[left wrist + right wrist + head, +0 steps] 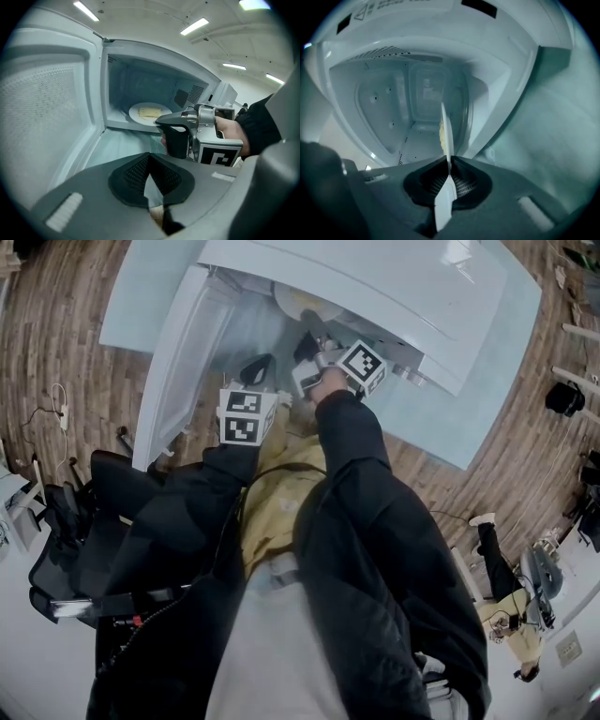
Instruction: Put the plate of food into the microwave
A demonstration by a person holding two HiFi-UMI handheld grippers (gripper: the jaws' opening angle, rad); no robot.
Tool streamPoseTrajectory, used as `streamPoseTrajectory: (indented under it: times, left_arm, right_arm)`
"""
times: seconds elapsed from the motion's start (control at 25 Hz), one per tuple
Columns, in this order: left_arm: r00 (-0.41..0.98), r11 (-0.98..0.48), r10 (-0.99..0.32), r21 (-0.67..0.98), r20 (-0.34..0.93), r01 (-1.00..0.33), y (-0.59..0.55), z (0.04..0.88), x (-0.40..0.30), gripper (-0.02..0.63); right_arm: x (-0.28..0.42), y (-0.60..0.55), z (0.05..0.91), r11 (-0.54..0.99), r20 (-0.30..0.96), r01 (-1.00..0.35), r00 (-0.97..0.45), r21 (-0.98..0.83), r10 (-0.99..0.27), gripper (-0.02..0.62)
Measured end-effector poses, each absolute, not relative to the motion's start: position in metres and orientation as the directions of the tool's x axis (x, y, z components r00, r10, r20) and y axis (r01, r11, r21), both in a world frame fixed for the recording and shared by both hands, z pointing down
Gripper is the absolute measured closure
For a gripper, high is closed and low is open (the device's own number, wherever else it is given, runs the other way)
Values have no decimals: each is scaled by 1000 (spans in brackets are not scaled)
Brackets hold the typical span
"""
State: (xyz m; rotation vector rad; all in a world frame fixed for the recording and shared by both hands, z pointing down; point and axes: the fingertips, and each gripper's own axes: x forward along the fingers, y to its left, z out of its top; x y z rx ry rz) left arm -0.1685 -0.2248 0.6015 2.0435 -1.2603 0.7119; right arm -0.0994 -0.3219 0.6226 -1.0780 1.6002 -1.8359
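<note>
Head view: right gripper (309, 351) holds the plate (298, 302) inside the open microwave (394, 282); left gripper (258, 371) hangs beside the door (173, 371).
Left gripper view: jaws closed, empty.
Right gripper view: jaws clamp the plate rim; keep it level, set down before release.

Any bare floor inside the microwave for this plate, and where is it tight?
Cavity floor is bare left of and behind the plate, up to the back wall. Crowded at the opening's right, where the right gripper clamps the rim.
</note>
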Motion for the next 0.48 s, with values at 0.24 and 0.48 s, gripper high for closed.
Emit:
streamPoseTrajectory:
  times: [0.24,0.48]
  left_arm:
    - [397,-339,-567,234,721,-911,-234,608,-166,606]
    - [394,-338,-569,231,722,-912,-231,608,-167,606]
  right_arm:
    - [-92,-337,632,-221,260,-138,-557,-966,-789,571]
    - [-94,-334,628,-180,264,-200,-574,-963,-775,472]
